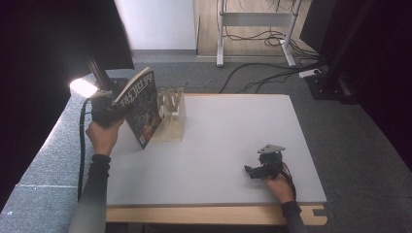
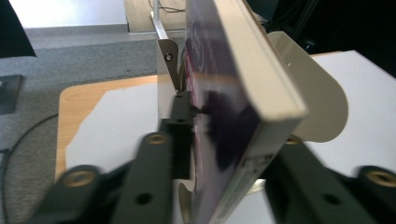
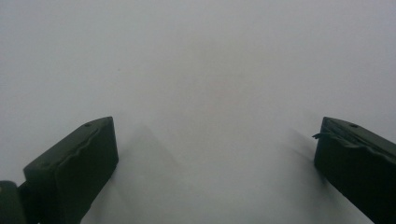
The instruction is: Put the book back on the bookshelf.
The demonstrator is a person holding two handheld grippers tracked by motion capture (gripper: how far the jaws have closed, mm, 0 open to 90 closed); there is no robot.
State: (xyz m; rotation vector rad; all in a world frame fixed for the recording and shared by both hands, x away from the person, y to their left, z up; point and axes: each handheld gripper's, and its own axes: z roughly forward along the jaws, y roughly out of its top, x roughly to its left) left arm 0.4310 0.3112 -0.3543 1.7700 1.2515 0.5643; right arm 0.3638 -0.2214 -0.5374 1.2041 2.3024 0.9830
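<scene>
Above the white table [image 1: 218, 145], left gripper [image 1: 108, 112] fingers clamp a tilted book [image 1: 141, 107] (right gripper's [image 1: 257, 171] apart).

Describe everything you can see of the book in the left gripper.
The book is a thick paperback with a dark, colourful cover, large pale lettering along its upper part and a cream page block. The left gripper is shut on it, the black jaws clamping both covers, as the left gripper view shows. It is held closed and tilted above the table's left rear area, directly beside the pale slotted rack. Whether it touches the rack or the table cannot be told.
</scene>
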